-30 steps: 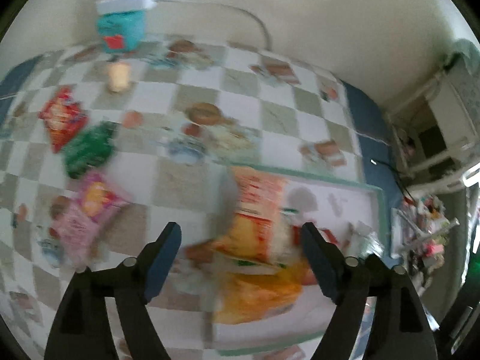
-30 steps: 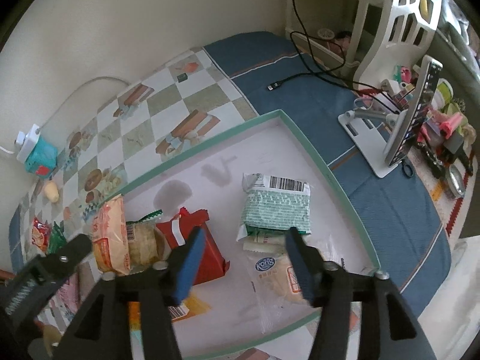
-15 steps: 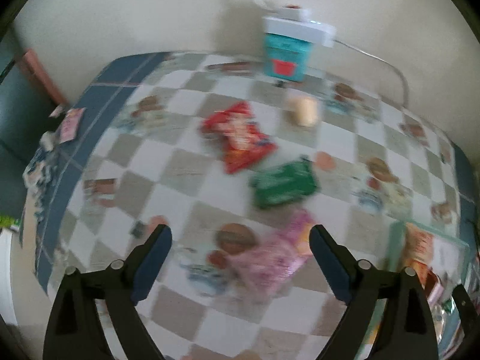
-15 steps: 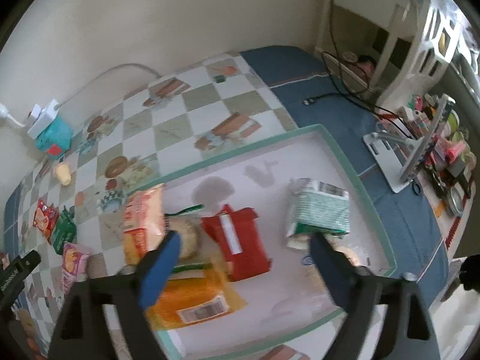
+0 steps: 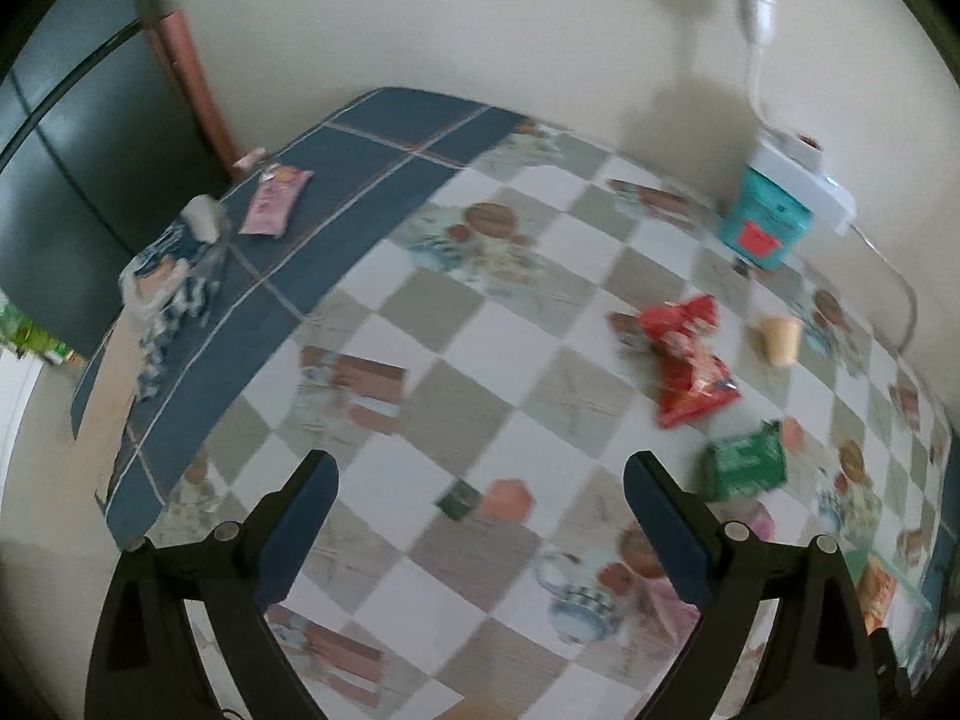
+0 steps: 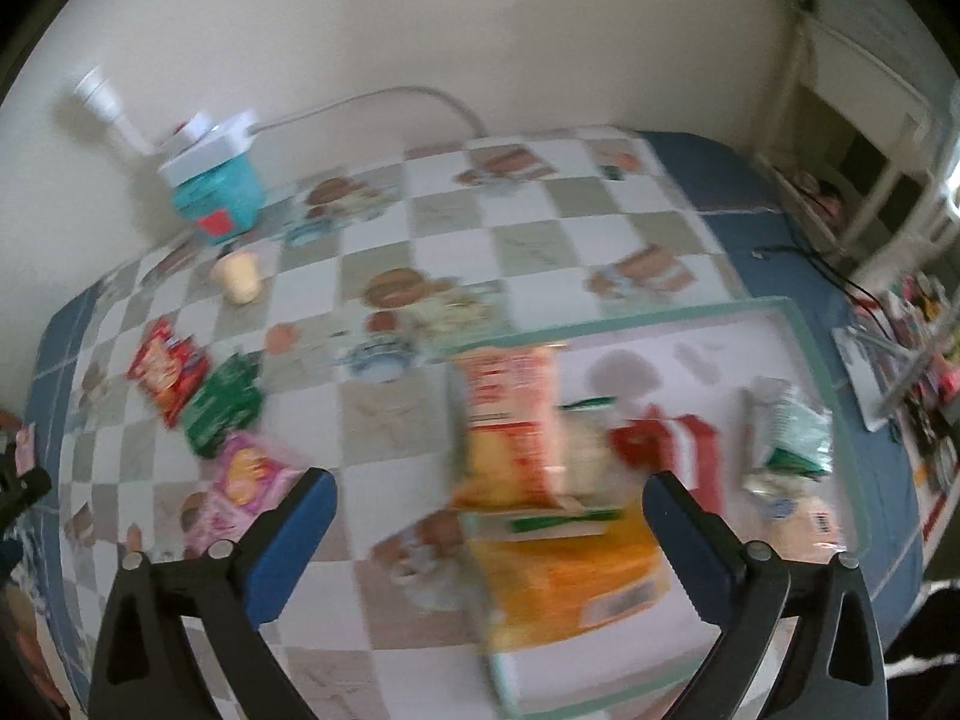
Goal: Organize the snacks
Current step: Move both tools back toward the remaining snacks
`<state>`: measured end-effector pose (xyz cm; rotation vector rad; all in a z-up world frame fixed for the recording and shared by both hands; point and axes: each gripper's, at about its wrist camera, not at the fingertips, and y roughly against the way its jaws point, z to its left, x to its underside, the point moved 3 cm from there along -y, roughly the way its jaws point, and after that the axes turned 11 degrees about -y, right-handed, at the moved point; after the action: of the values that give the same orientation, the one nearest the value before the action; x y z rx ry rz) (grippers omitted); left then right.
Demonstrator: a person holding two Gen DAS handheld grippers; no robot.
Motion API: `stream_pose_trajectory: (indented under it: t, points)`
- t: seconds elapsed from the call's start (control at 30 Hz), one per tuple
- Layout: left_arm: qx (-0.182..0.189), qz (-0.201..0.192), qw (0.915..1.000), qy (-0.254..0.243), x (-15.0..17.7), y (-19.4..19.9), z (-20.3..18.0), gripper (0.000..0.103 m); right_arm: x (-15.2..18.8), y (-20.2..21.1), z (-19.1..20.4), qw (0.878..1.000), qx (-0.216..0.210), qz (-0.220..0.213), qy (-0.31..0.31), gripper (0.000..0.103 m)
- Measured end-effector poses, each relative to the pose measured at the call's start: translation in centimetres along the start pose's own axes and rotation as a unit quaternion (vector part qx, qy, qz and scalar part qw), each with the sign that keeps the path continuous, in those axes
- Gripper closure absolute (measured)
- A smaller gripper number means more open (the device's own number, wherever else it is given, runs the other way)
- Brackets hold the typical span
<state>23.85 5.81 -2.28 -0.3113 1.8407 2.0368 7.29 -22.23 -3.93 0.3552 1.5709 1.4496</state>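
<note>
Red packet (image 5: pixel 690 360) — one (green (image 5: pixel 745 463) too)

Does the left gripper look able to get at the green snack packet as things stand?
Probably yes: the left gripper is open and empty, and the green snack packet lies flat on the tablecloth just off its right finger, nothing on it.

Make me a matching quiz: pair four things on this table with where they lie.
Things:
1. red packet
2. orange bag
3. teal box
4. pink packet

Places:
A. in the tray
B. by the wall, under a white power strip
C. on the cloth, touching the green packet's far side
D. on the cloth, just on the near side of the green packet

Pairs: 1-C, 2-A, 3-B, 4-D
</note>
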Motion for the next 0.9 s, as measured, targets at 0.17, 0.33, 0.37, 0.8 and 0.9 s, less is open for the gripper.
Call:
stream_pose_trajectory:
  t: [0.17,0.33,0.37,0.8,0.9]
  points:
    - [-0.001,0.012,0.9996,0.025,0.0,-1.3,2.2,0.007,1.5,-0.7,3.6,0.999,-0.023,0.011,0.027,0.0]
    - [0.004,0.028,0.9989,0.037,0.2,-2.8,3.0,0.007,2.3,-1.5,5.5,0.998,-0.033,0.018,0.047,0.0]
    - [0.005,0.031,0.9988,0.039,0.2,-3.2,3.0,0.007,2.2,-1.6,5.6,0.998,-0.032,0.017,0.048,0.0]
    - [0.022,0.093,0.9954,0.0,1.5,-8.1,-1.2,0.007,4.5,-5.6,9.4,0.995,-0.064,0.057,0.054,0.0]
    - [0.018,0.093,0.9955,0.002,1.4,-8.3,-1.1,0.007,5.0,-6.3,10.4,0.994,-0.074,0.062,0.056,0.0]
